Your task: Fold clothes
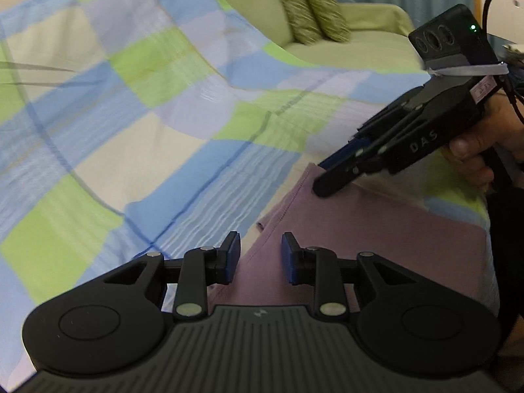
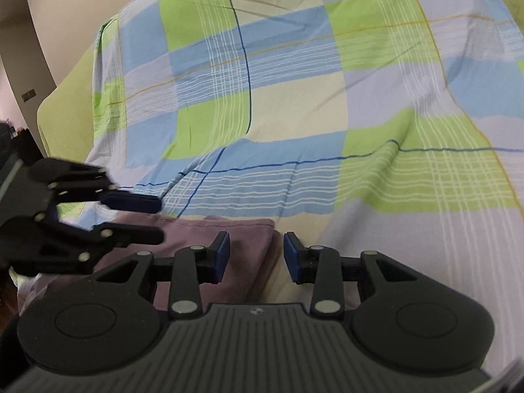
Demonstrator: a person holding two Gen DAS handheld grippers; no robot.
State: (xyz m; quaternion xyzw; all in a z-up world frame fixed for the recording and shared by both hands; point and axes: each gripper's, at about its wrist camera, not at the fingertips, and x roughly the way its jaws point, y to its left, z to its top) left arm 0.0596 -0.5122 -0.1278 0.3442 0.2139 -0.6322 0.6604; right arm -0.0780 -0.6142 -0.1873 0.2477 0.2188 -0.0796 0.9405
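Note:
A folded mauve garment [image 1: 360,239] lies flat on the checked sheet, at the near right in the left wrist view; it also shows in the right wrist view [image 2: 242,255]. My left gripper [image 1: 261,255] is open and empty, its jaws over the garment's left edge. It appears from the side in the right wrist view [image 2: 159,219], open. My right gripper [image 2: 256,257] is open and empty above the garment's right corner. In the left wrist view it [image 1: 319,177] hovers over the garment's far corner, held by a hand.
A blue, green and cream checked sheet [image 2: 294,98] covers a sofa. Two green patterned cushions [image 1: 311,3] lean against the sofa back at the far right. A pale wall stands beyond the sofa's left arm [image 2: 62,104].

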